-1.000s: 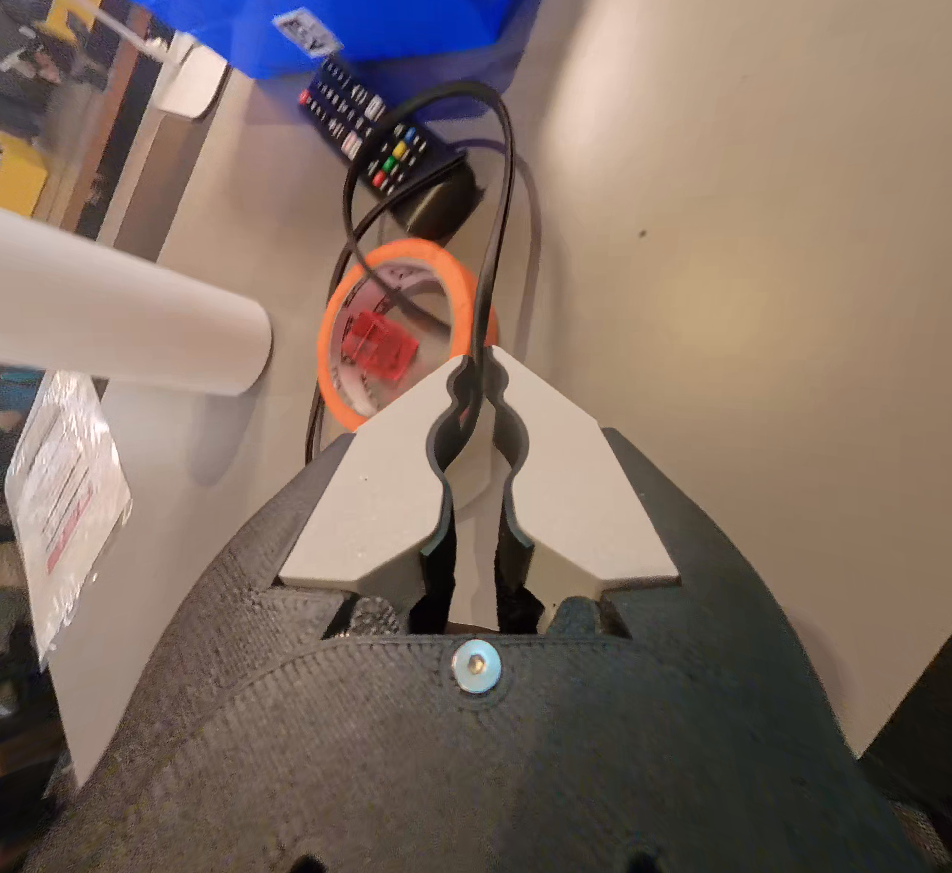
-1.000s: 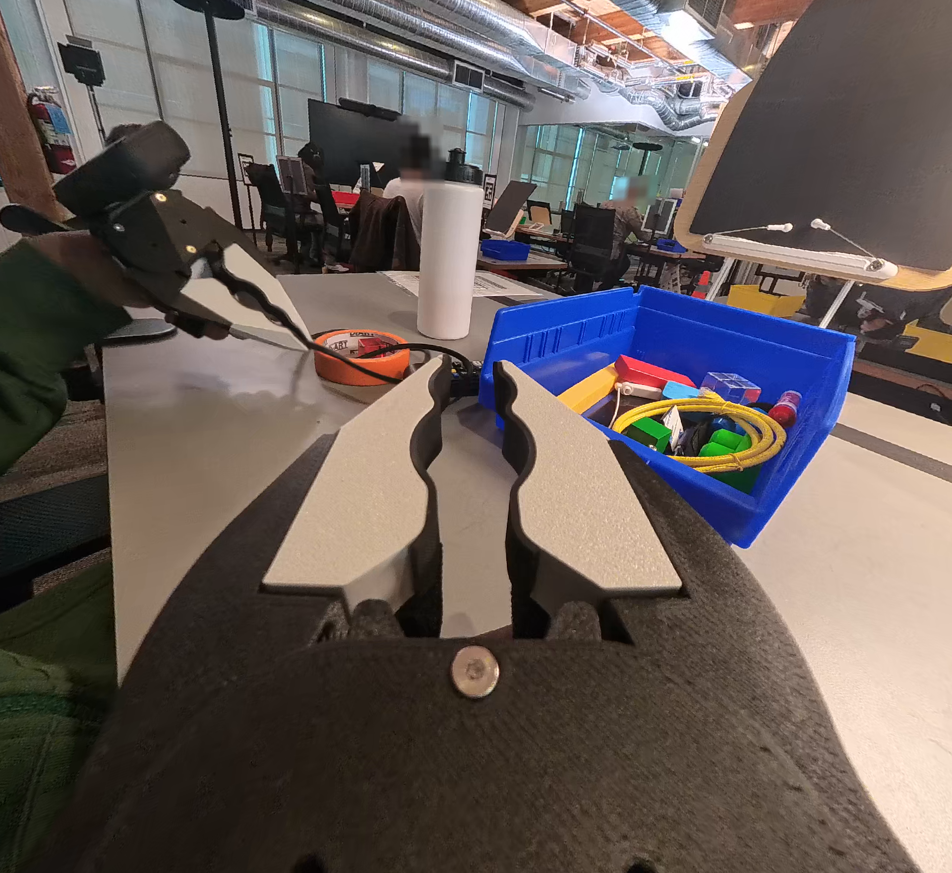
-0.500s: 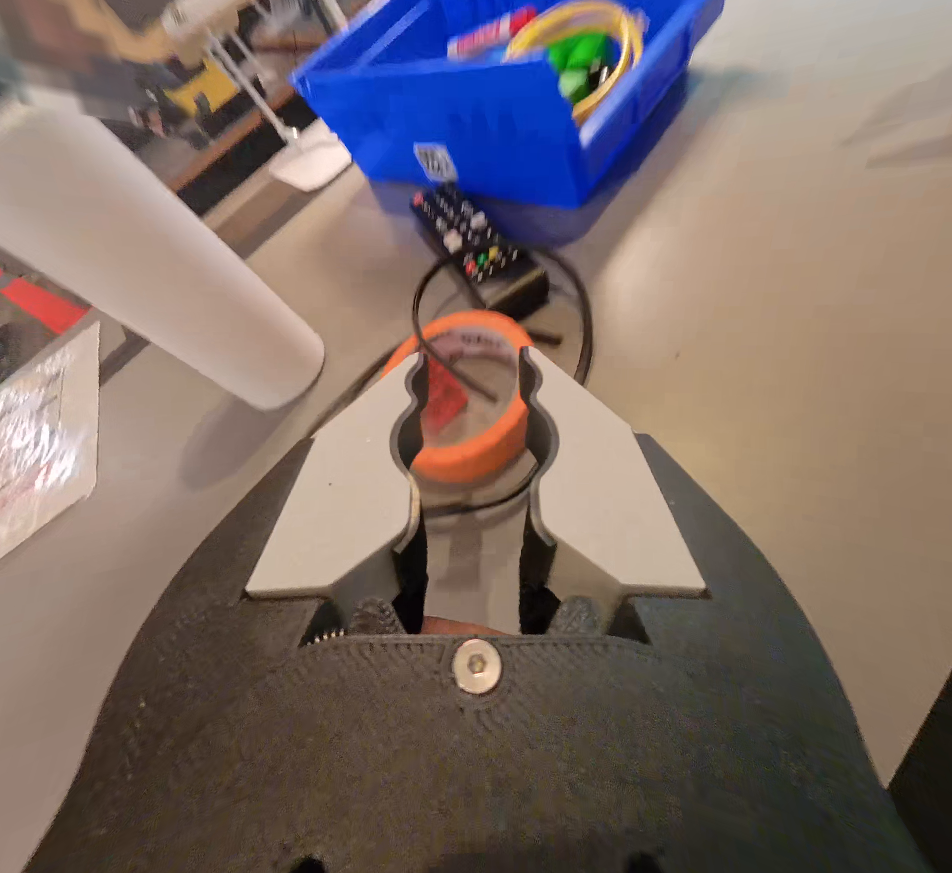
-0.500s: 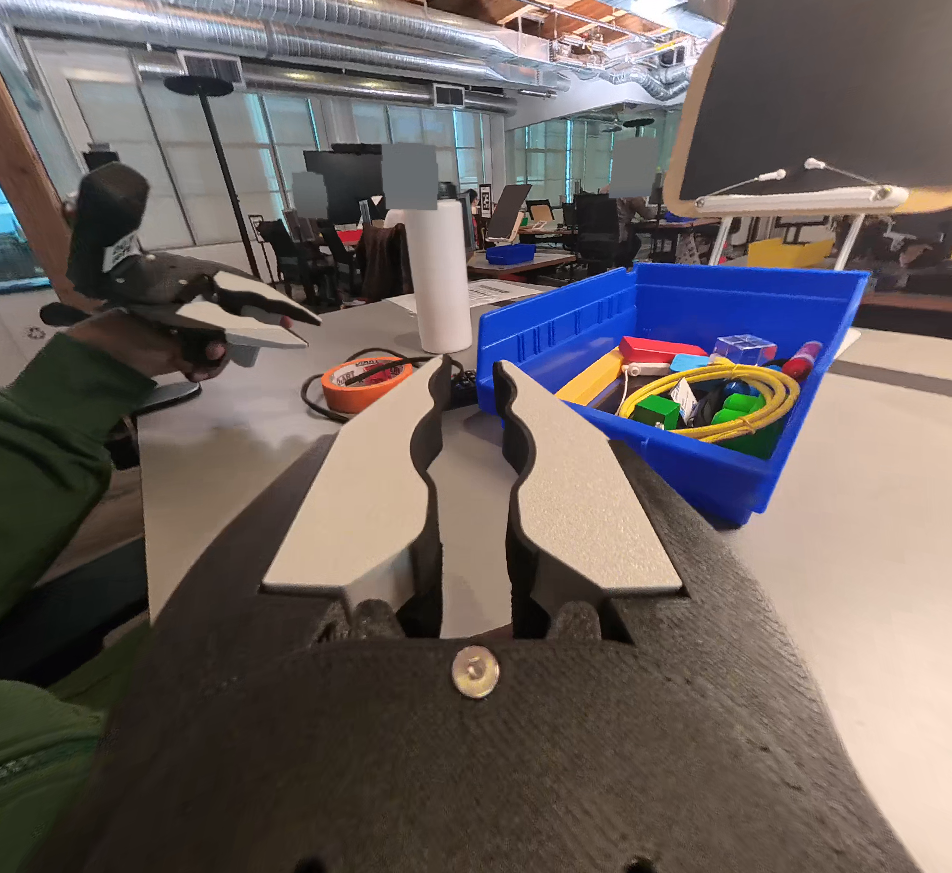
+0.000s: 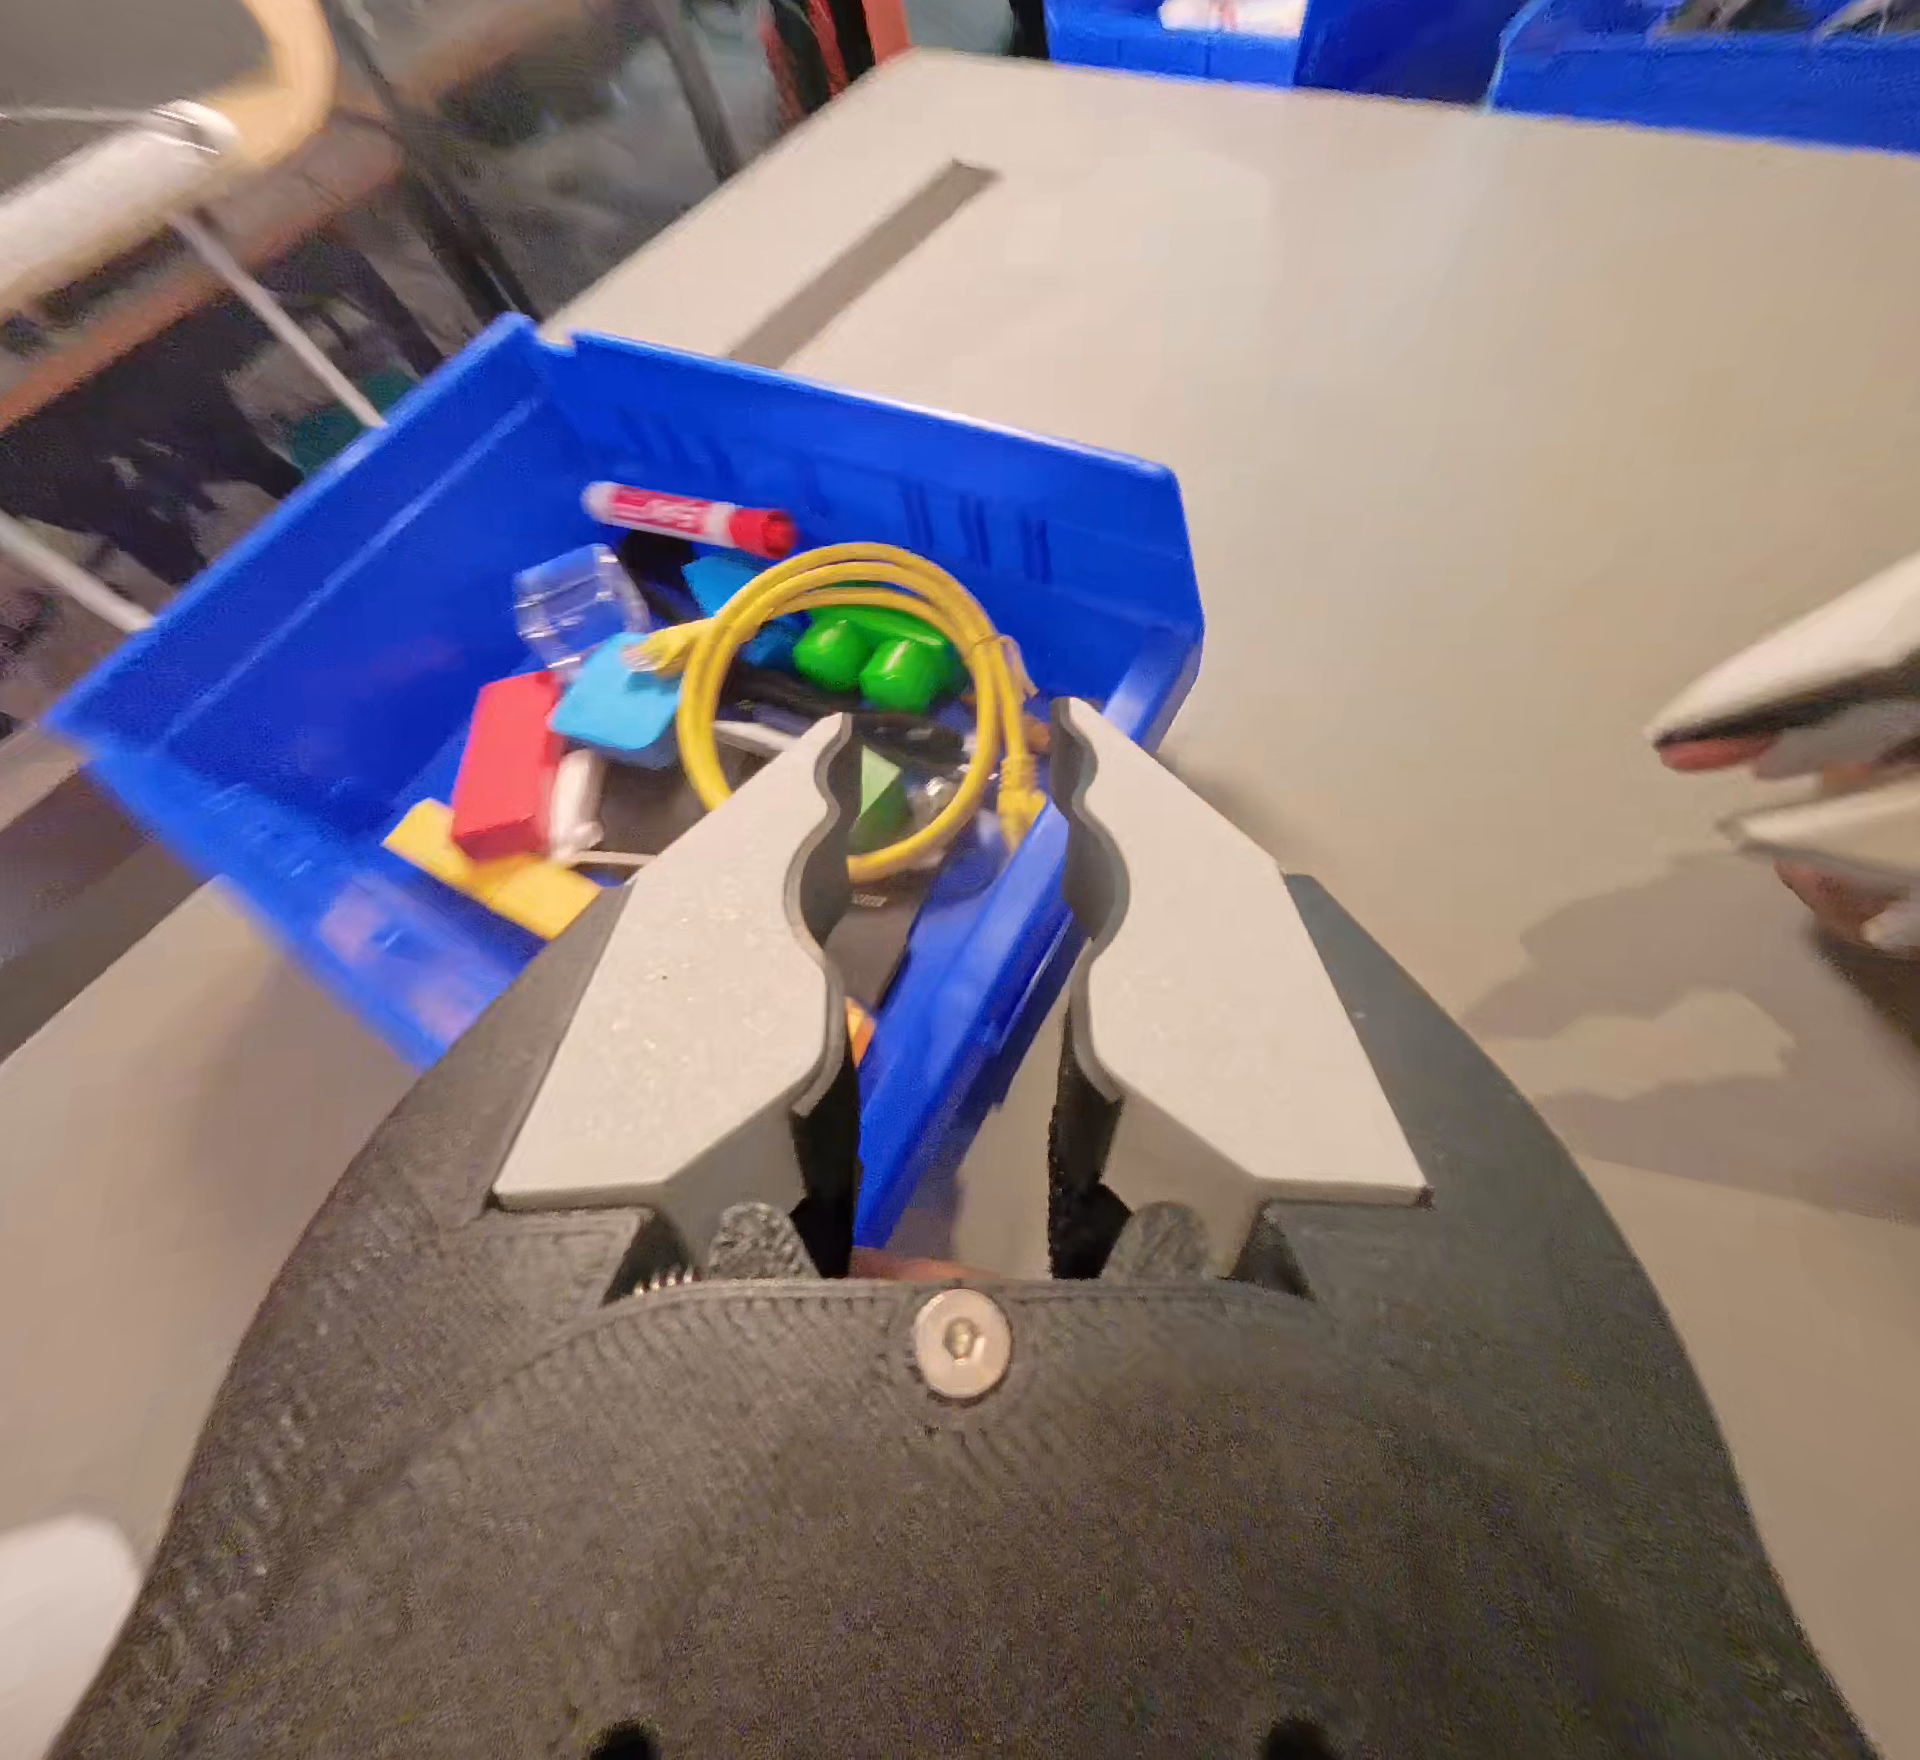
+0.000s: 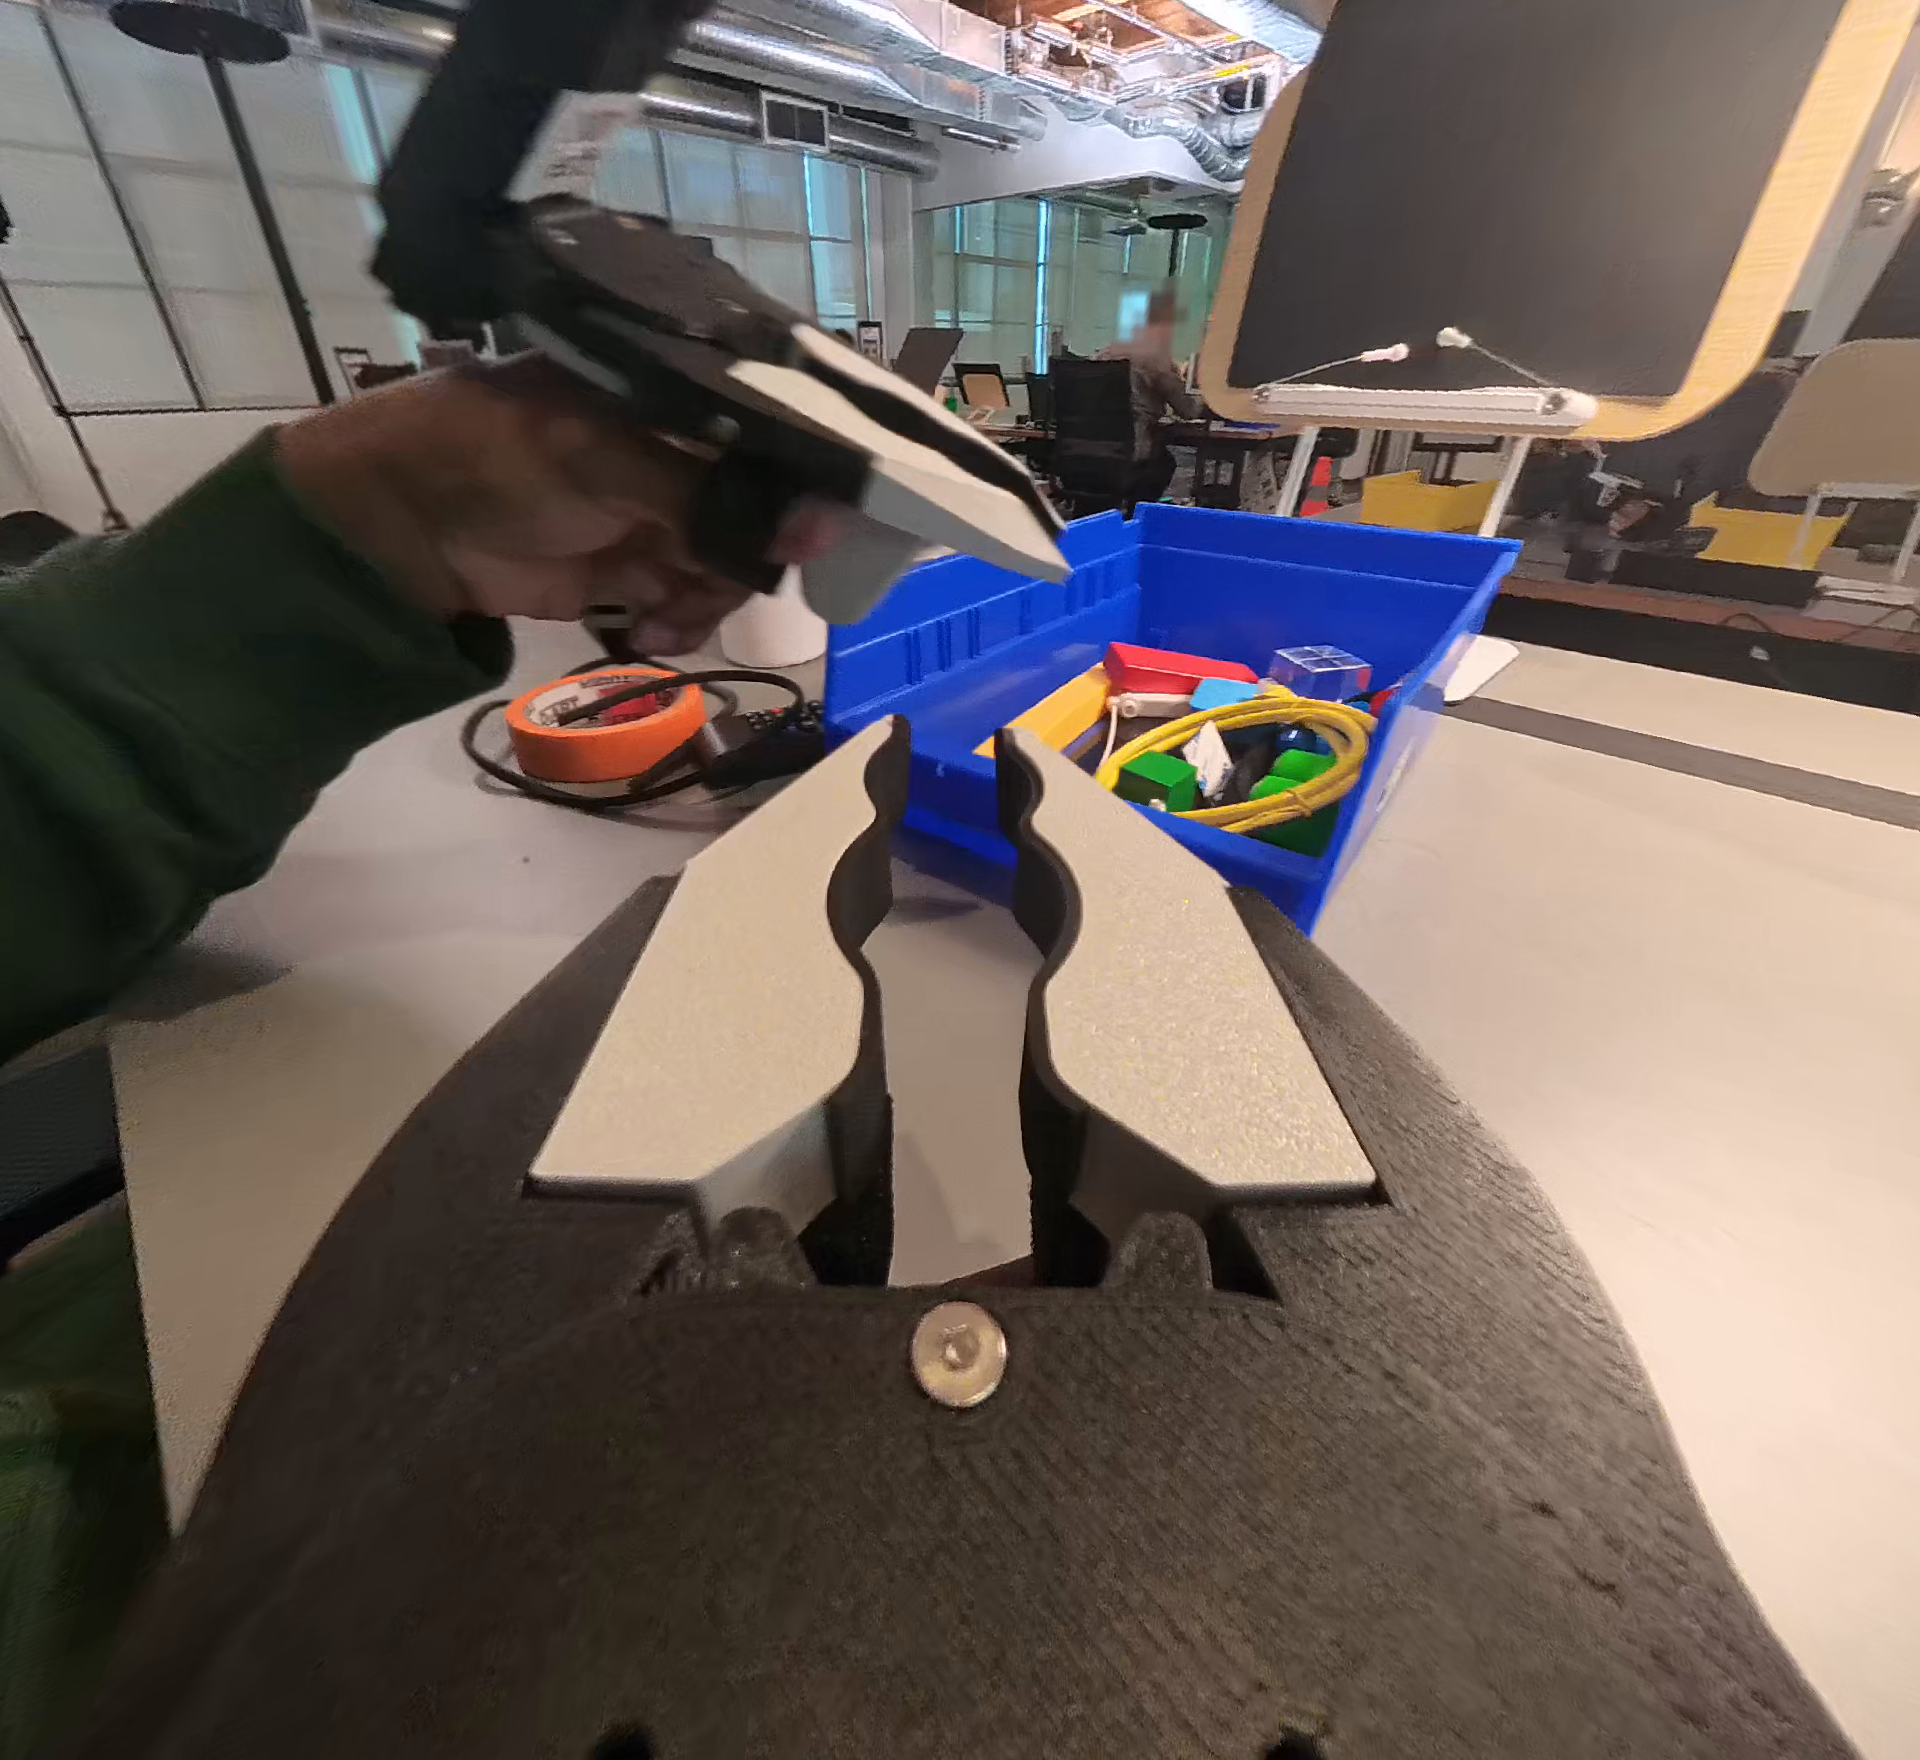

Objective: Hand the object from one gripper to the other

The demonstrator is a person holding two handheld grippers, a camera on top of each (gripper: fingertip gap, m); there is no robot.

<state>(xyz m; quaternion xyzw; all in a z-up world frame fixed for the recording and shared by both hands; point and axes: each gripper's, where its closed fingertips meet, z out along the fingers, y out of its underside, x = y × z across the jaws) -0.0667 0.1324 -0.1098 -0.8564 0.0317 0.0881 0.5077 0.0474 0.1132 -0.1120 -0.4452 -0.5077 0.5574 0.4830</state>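
The left gripper (image 5: 943,760) is released and empty, its jaws parted, poised over the near corner of the blue bin (image 5: 343,557). The right gripper (image 6: 948,754) is likewise released and empty, held low over the grey table (image 6: 1662,1035) and aimed at the same bin. In the right wrist view the left gripper appears raised at upper left, gripped by a hand (image 6: 540,505) in a green sleeve (image 6: 166,671).

No object is held by either gripper, so the object to be handed over cannot be identified with certainty. The likeliest candidate is in the bin – the coiled yellow cable (image 5: 831,671) lies directly ahead of the left fingertips. It would probably handle as light, limp and springy; a grip across the bundled strands of the coil should hold better than one on a single strand or a connector end, and should leave a free loop for the other gripper.

Other contents lie beside the cable and partly under it: green blocks (image 5: 878,666), a light-blue piece (image 5: 613,702), a red block (image 5: 504,765), a clear cube (image 5: 577,609) and a red marker (image 5: 686,513). The bin's walls limit side entry – approach from above is advisable, and neighbouring pieces may snag. Left of the bin on the table lie an orange tape roll (image 6: 603,723), a black cable (image 6: 540,780) and a remote control (image 6: 758,739), none obstructing
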